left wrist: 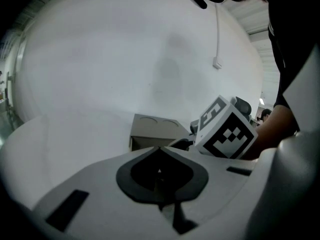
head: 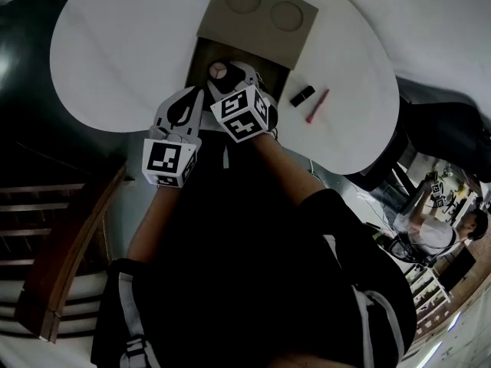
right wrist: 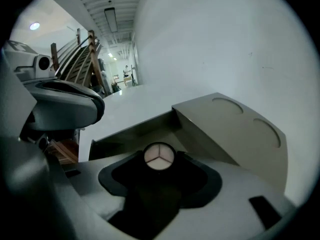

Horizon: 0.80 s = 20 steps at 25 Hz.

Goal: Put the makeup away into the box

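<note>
While the left gripper (left wrist: 159, 159) hangs nearest the person, at the counter's (head: 115, 44) near edge just left of the box (head: 192, 66), its jaws are pressed together with nothing between them. Its marker cube points back toward the person's dark clothing. Just beyond it and to its right, the right gripper (head: 229, 79) reaches over the box's near rim, jaws pinching a small round compact (right wrist: 159, 156) whose pale face is split into three wedges. The compact sits above the box's dark open interior; whether it touches the bottom cannot be told. The two grippers are close side by side, the right one's cube filling part of the left gripper view. Past the compact, the box's tan lid (head: 257, 18) stands folded back, with two shallow circles on its surface. To the right of the box, a short black tube (head: 302, 96) and a slim pink pencil (head: 317, 106) lie on the white counter, near each other but apart.
</note>
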### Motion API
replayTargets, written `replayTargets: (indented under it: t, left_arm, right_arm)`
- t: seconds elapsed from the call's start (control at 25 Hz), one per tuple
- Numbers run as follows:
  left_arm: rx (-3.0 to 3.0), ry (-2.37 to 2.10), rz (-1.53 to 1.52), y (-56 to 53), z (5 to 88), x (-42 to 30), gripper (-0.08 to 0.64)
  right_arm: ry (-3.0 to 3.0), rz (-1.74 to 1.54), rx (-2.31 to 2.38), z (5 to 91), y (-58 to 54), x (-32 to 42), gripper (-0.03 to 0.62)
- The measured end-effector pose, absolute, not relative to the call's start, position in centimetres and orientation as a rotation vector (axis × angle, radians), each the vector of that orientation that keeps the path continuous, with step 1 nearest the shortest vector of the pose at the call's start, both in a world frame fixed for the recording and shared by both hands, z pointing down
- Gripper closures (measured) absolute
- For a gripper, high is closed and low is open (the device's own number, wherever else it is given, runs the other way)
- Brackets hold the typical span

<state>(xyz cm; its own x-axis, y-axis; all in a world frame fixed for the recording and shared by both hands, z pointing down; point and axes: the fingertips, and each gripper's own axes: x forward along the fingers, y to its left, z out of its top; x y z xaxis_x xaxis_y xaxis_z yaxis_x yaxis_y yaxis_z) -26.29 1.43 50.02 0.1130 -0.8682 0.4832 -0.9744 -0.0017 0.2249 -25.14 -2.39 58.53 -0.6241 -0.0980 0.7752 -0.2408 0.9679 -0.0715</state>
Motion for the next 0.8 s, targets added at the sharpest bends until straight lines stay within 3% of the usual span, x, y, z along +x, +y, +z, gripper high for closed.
replayTargets:
  t: [0.12,0.4,0.8]
  left_arm:
    - [1.908,-1.772,0.275,1.4,50.0,-26.1,0.557]
    - [1.984,-1.748,0.262,0.4,48.4,-24.7,0.557]
    - [2.174,-1.683,0.233,-2.3,44.1,-18.9,0.557]
  right_arm:
    - [-2.223,0.223,0.215,58.9,-2.2,-25.2,0.313]
    - [-2.363,0.196,0.356,54.1,-3.6,-23.4,0.313]
    - [-2.499,0.07,0.648,45.5,-5.8,-16.6,0.538]
